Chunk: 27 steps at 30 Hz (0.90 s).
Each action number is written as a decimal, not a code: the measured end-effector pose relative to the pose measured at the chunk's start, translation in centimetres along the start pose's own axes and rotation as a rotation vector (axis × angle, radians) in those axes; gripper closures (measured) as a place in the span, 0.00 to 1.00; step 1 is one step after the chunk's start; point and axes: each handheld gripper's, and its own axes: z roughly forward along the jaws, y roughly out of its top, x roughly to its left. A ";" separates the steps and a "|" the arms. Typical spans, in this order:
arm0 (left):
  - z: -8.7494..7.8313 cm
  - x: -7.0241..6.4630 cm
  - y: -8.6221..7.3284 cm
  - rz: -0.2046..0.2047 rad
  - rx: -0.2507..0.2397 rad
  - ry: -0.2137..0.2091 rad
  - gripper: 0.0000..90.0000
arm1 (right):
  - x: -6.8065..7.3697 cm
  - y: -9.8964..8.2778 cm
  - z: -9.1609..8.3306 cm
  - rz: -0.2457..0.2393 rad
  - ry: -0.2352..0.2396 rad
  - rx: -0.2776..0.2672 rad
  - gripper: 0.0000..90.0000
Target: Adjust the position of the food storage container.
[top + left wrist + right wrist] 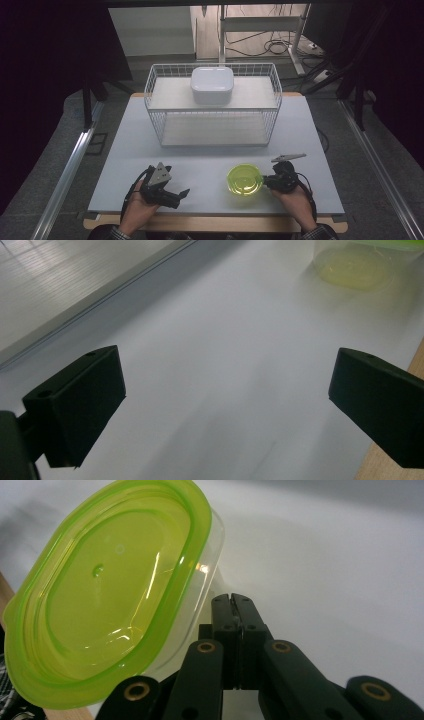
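With my right gripper [268,181] pinched shut beside the green-lidded container [244,179] near the table's [210,160] front edge and the left gripper [176,196] wide open, I'd nudge slowly and squarely.

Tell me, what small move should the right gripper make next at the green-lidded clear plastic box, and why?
Probably open the right gripper slightly and reclose it on the rim of the green-lidded clear plastic box: its jaws are shut, and the tips seem only to touch the box's side.
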 end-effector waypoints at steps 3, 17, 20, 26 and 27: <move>0.0 0.0 0.0 0.001 0.001 -0.001 0.02 | 0.4 0.1 0.4 -0.012 0.005 0.005 1.00; 0.1 -0.2 0.0 0.010 0.009 0.000 0.02 | 1.5 -2.6 -2.2 0.001 -0.046 -0.001 1.00; 0.2 -0.3 0.0 0.015 0.010 0.002 0.02 | 2.1 -2.6 -1.8 -0.003 -0.036 0.004 1.00; 0.2 -0.2 0.0 0.014 0.015 0.003 0.02 | 2.4 -2.3 -0.9 0.004 -0.013 0.028 1.00; 0.2 -0.2 0.0 0.015 0.014 0.003 0.02 | 2.5 -2.2 -0.7 0.003 -0.009 0.030 1.00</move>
